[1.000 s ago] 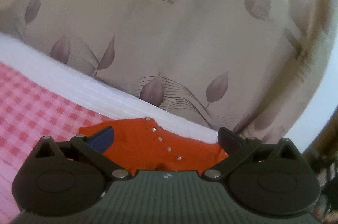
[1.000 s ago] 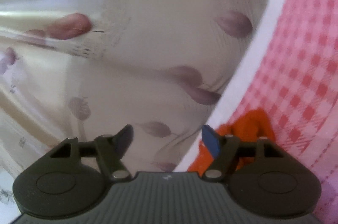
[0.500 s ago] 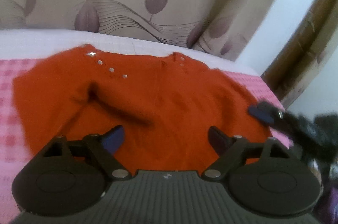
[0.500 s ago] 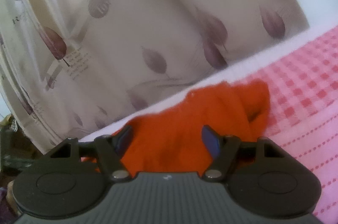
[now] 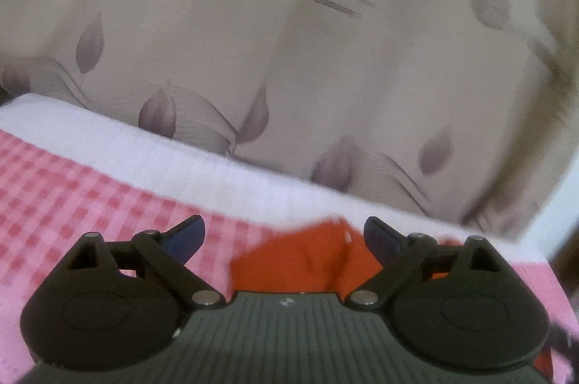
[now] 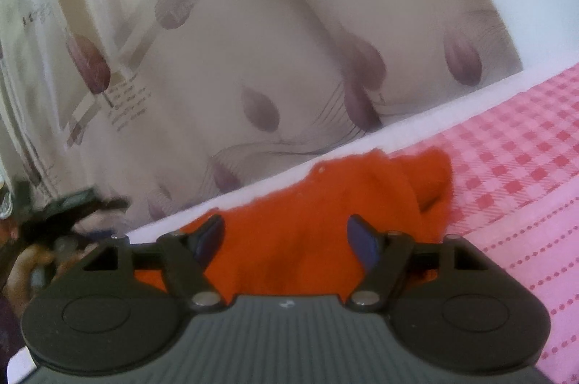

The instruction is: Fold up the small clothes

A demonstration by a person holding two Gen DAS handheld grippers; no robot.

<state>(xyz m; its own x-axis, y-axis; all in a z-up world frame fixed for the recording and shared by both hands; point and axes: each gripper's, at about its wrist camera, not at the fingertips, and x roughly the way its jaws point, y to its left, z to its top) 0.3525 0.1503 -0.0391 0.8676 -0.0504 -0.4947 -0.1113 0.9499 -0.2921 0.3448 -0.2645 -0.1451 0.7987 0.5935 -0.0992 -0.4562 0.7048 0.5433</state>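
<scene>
A small orange garment (image 5: pixel 296 261) with snap buttons lies on the pink checked bed sheet (image 5: pixel 72 188), close to the bed's white far edge. In the left wrist view only a rumpled part of it shows, low between the fingers and toward the right one. My left gripper (image 5: pixel 284 232) hovers above it, jaws wide and opening, pads touching nothing. In the right wrist view the garment (image 6: pixel 343 195) spreads beneath and beyond my right gripper (image 6: pixel 286 228), whose jaws are also opening, with the cloth below them and not pinched. One bunched end (image 6: pixel 430 181) sticks up at the right.
A beige curtain with leaf prints and lettering (image 5: pixel 217 40) hangs right behind the bed's white edge (image 5: pixel 181 159). Pink dotted bedding (image 6: pixel 524 257) fills the right. A dark blurred shape (image 6: pixel 72 203) sits at the left of the right wrist view.
The left view swung off the spread garment toward its left end, so only a corner shows now. The right view levelled from a steep tilt, then held still; its jaws widened slightly.
</scene>
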